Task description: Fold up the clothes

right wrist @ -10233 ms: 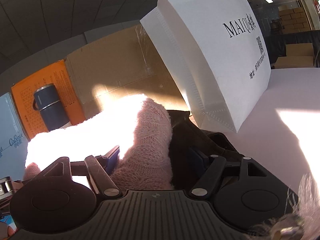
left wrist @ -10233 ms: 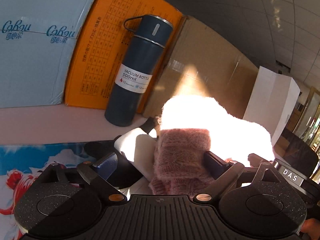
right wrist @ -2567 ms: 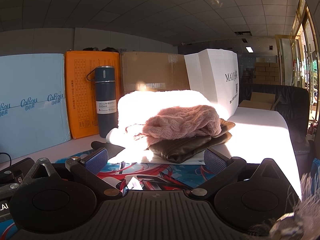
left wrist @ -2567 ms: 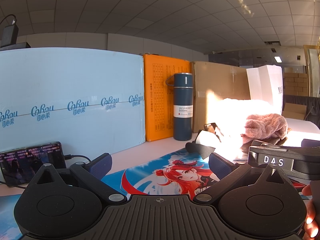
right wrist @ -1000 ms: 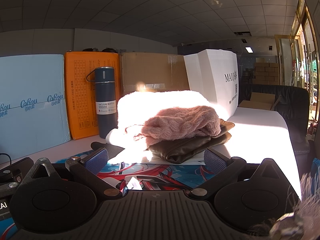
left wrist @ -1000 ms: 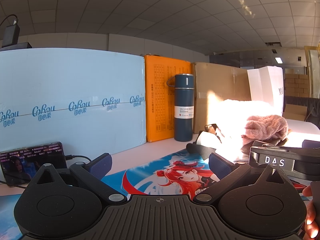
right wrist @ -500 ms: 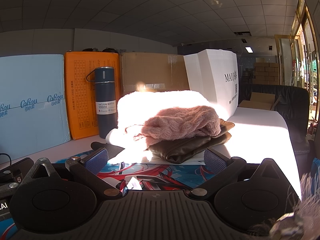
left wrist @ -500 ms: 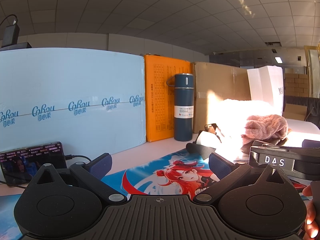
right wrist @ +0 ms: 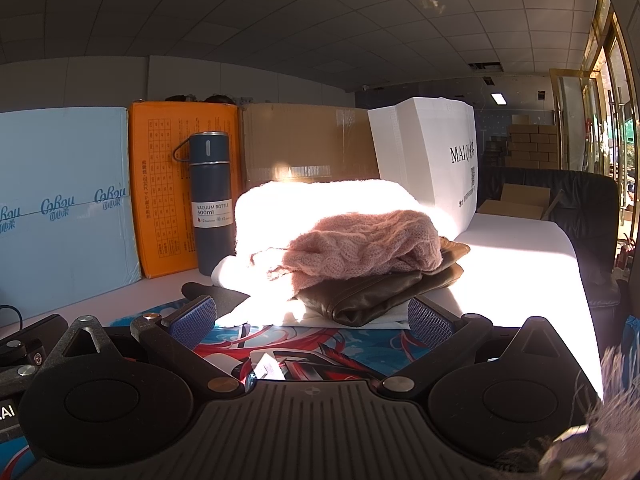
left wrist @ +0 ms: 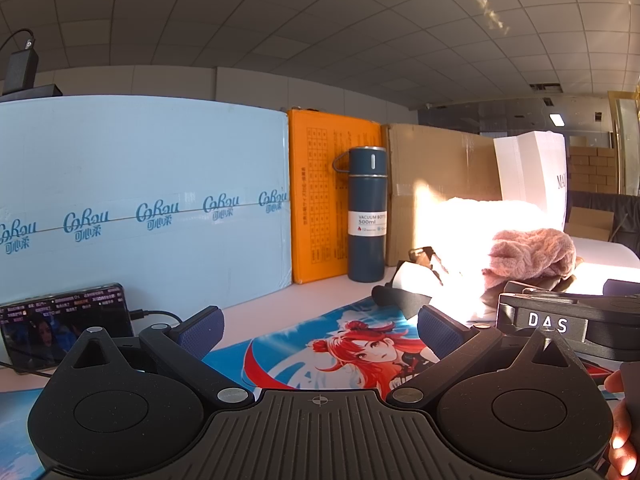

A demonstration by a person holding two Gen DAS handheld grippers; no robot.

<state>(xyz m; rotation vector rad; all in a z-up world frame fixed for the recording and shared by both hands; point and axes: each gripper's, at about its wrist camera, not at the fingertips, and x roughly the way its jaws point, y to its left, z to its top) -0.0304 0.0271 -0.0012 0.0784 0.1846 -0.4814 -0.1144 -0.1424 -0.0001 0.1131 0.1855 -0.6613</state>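
Both grippers stand wide apart at the jaws and empty: our left gripper and right gripper hover low over the printed mat. Beyond the right gripper we see the pink knit sweater, folded, its long axis running left to right across the view, lying on a folded brown leather garment. Behind them lies a white sunlit garment. Farther back stand a blue vacuum bottle and a white bag.
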